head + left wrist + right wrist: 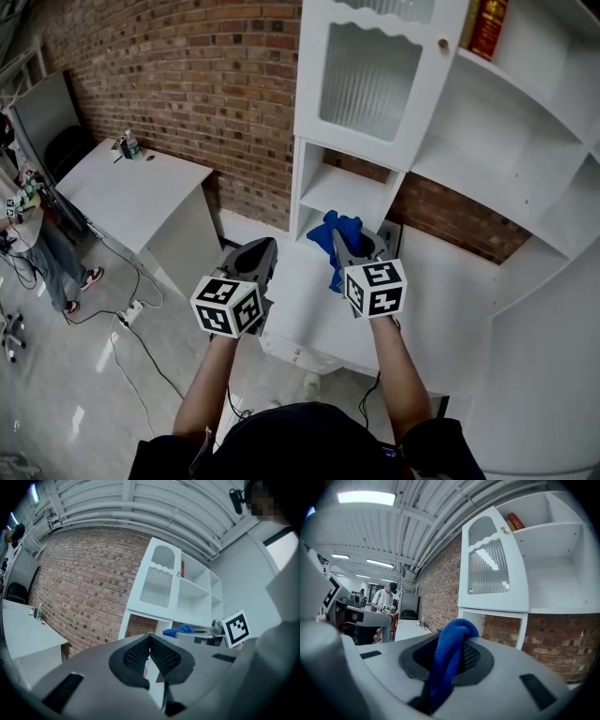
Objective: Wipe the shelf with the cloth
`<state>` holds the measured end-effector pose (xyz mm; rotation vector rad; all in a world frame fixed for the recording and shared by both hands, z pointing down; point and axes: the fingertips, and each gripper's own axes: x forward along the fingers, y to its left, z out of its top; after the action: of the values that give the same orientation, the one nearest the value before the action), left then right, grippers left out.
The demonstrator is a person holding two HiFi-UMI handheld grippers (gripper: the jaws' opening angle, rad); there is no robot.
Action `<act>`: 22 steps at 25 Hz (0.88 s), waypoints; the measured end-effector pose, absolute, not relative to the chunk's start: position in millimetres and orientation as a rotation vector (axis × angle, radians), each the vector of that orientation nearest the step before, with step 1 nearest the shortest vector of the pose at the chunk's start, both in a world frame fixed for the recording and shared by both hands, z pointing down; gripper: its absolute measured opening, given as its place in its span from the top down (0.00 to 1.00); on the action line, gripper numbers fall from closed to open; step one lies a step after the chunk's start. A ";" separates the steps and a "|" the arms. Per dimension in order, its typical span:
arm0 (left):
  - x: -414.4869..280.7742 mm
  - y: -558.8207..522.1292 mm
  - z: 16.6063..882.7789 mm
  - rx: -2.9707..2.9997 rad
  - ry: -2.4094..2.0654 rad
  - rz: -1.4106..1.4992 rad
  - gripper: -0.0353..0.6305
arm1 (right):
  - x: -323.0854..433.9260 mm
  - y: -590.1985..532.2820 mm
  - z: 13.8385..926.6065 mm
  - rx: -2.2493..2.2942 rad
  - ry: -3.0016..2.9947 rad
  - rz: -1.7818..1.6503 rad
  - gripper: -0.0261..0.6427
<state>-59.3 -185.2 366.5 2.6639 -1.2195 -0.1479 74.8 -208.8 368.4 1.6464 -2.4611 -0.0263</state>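
Note:
A blue cloth (336, 232) is pinched in my right gripper (354, 246), bunched up over the jaws and hanging down their left side. In the right gripper view the cloth (449, 654) fills the gap between the jaws of the right gripper (454, 641). It hovers just in front of the low open shelf compartment (349, 195) of the white cabinet, above the white counter (309, 305). My left gripper (266, 249) is held level beside it to the left, shut with nothing in it; its pads meet in the left gripper view (150, 638), where the cloth (181, 630) shows off to the right.
A ribbed-glass cabinet door (370, 80) stands above the compartment, with open shelves at the right and a red book (488, 28) at the top. A brick wall lies behind. A white table (141, 202) with a bottle (131, 145), floor cables (131, 323) and a person (33, 239) are at the left.

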 end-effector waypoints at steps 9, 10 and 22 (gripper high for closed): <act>-88.7 -147.0 349.3 2.699 -1.183 -0.232 0.93 | 43.9 -163.4 361.7 1.672 -2.457 -0.049 0.85; -89.8 -143.1 348.2 2.709 -1.173 -0.237 0.92 | 41.8 -160.2 360.7 1.678 -2.456 -0.047 0.85; -87.7 -124.8 338.4 2.742 -1.135 -0.243 0.92 | 30.5 -131.2 342.1 1.701 -2.499 -0.074 0.85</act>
<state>-87.7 -124.8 338.4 2.7424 -1.1346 -0.2429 30.5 -131.2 342.1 1.7007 -2.4992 -0.0745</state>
